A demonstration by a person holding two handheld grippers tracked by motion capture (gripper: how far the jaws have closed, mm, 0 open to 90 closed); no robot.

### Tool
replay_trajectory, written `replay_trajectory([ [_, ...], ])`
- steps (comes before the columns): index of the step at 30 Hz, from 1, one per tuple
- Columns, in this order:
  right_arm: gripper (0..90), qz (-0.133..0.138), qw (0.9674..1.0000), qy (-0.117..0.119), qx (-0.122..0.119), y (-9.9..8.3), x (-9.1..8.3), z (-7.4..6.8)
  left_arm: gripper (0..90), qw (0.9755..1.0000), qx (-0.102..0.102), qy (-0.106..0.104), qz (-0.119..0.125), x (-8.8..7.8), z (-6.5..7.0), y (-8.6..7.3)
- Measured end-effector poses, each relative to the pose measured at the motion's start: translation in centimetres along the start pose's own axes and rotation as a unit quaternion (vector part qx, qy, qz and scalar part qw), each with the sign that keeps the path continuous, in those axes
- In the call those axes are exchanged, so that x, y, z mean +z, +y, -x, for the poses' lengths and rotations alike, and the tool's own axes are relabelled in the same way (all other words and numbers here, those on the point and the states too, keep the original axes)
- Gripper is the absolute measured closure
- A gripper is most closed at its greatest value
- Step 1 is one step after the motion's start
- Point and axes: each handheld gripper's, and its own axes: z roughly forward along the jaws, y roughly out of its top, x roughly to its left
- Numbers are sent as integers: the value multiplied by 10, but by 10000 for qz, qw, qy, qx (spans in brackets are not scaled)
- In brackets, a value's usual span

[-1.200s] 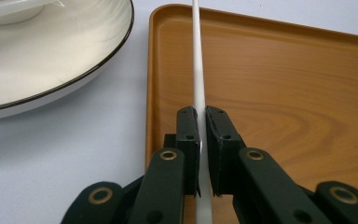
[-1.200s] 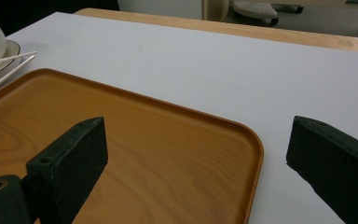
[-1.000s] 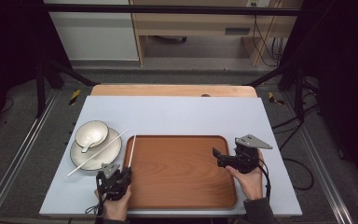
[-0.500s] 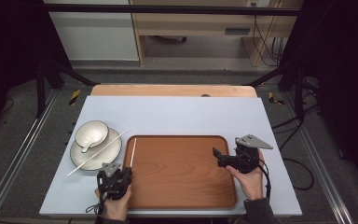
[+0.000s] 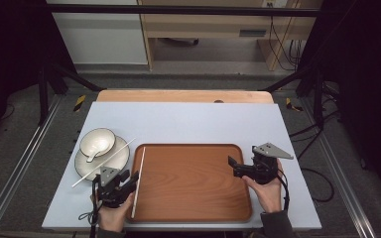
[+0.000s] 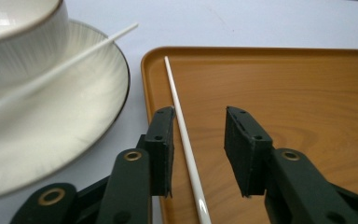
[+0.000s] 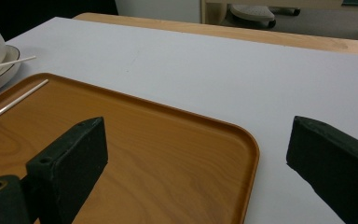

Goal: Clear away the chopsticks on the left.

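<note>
A brown wooden tray [image 5: 188, 146] lies in the middle of the pale table. One white chopstick [image 5: 141, 163] rests inside the tray along its left rim. My left gripper [image 5: 133, 177] is open and straddles that chopstick [image 6: 182, 126], which runs between the jaws nearer the left one, with neither pad touching it. A second white chopstick [image 5: 114, 153] lies slantwise across a white plate [image 5: 111, 159] left of the tray. A white bowl [image 5: 97, 141] sits on that plate. My right gripper [image 5: 233, 167] is wide open over the tray's right rim [image 7: 249, 140], holding nothing.
The pale table top [image 5: 188, 121] stretches bare beyond the tray to a wooden strip [image 5: 178, 95] at the far edge. Black frame posts [image 5: 312, 84] stand at both sides. A cable trails from the right gripper off the table's right side.
</note>
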Motion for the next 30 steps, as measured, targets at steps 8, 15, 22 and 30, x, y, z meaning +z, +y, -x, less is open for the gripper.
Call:
replay_trajectory([
  [8, 54, 63, 10000, -7, 33, 1, -2, 1, 481, 9966, 579, -593, -44, -14, -7, 25],
  [15, 54, 73, 10000, -30, 46, 1, -4, 2, 397, 9920, 989, -782, -111, -19, -26, 25],
  [22, 54, 35, 10000, -34, 37, 0, -3, 2, 330, 9914, 964, -874, -119, -20, -48, 21],
  [30, 55, -12, 10000, -35, -13, -1, -1, 2, 294, 9888, 1075, -1008, -245, -19, -73, 10],
])
